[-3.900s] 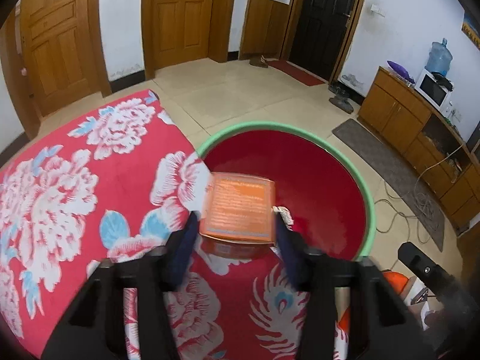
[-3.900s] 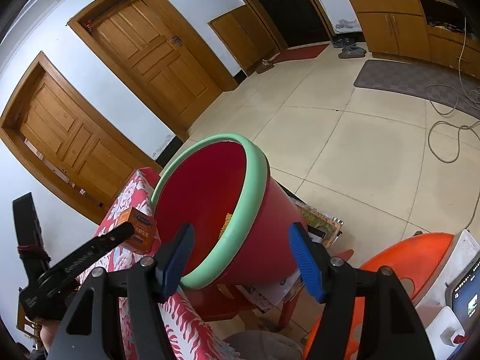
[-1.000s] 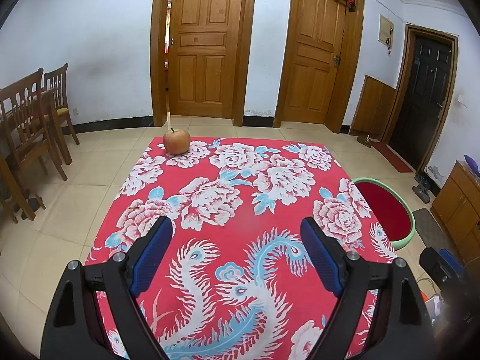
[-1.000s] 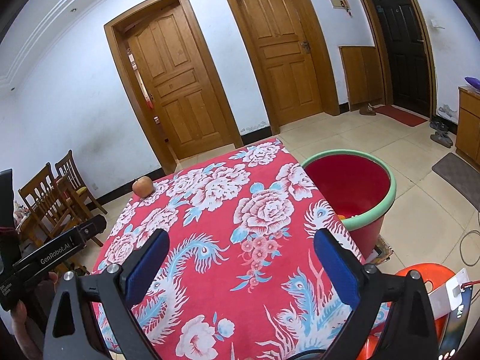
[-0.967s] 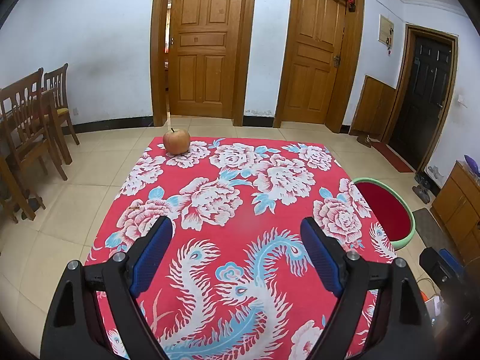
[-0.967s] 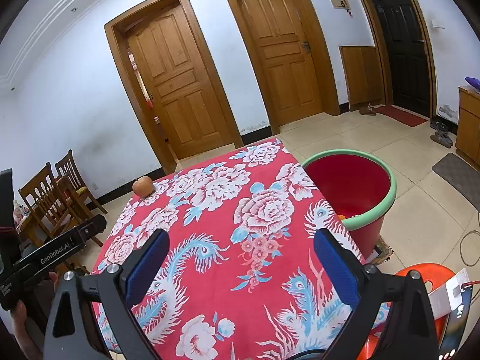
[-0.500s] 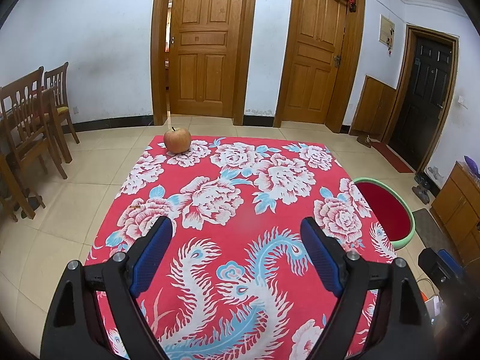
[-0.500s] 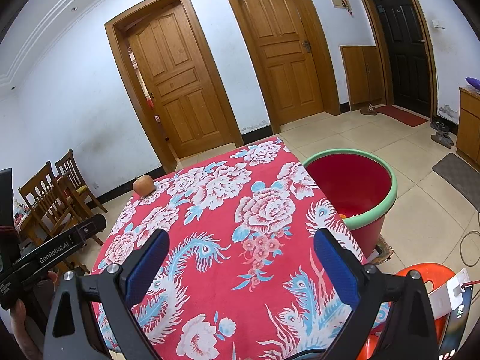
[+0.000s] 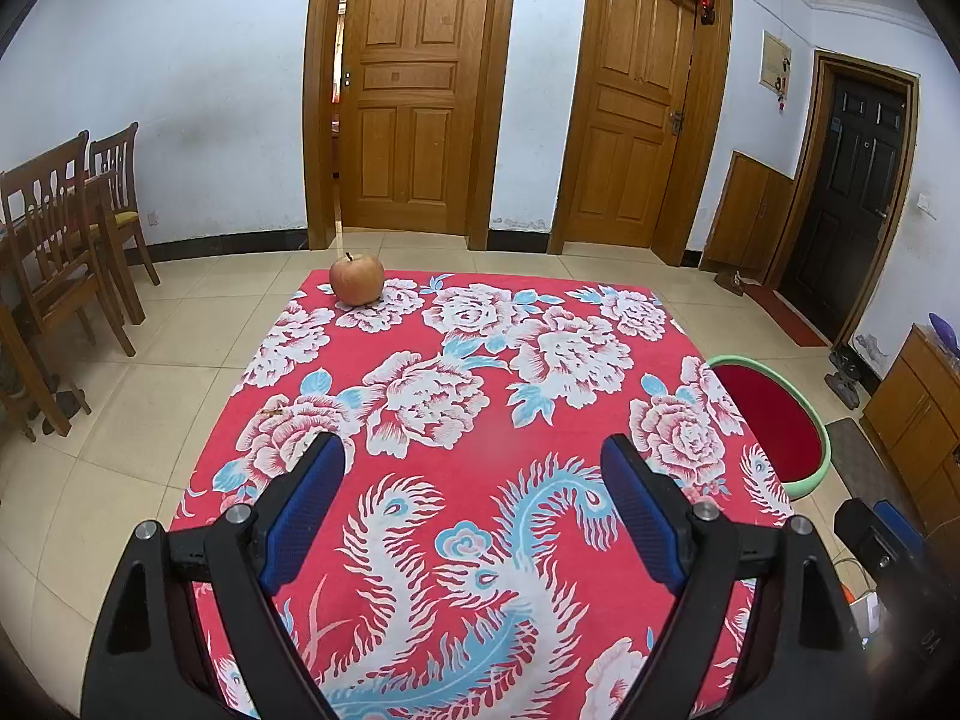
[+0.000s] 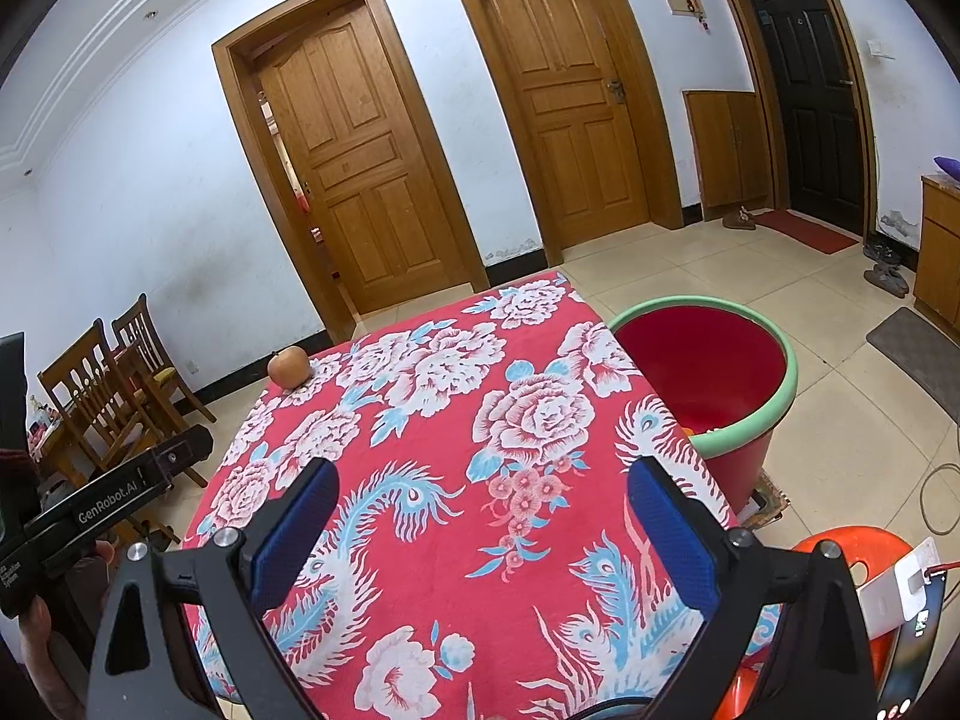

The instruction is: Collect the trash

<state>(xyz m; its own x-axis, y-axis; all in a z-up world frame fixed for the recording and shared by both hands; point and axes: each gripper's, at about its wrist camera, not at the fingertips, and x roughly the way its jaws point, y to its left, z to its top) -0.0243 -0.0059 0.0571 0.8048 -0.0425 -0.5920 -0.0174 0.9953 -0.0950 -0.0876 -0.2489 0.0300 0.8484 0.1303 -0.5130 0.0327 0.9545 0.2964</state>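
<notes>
A red bin with a green rim (image 10: 708, 372) stands beside the right edge of the table; in the left wrist view the bin (image 9: 774, 414) shows at the right. Some orange and yellow bits lie at its bottom. The table wears a red flowered cloth (image 9: 480, 420). My left gripper (image 9: 474, 456) hovers open over the near part of the cloth with nothing between its blue pads. My right gripper (image 10: 480, 480) is open too, empty, above the cloth (image 10: 456, 450). The left gripper's body (image 10: 108, 498) shows at the left of the right wrist view.
An apple (image 9: 356, 279) sits at the far left corner of the table, also the apple (image 10: 288, 365) in the right wrist view. Wooden chairs (image 9: 66, 240) stand at the left. An orange stool (image 10: 840, 564) with a white device is near right. Wooden doors line the far wall.
In the oldest frames the left gripper held an orange box over the bin; now both grippers are empty and drawn back over the table. Nothing has moved in the last second.
</notes>
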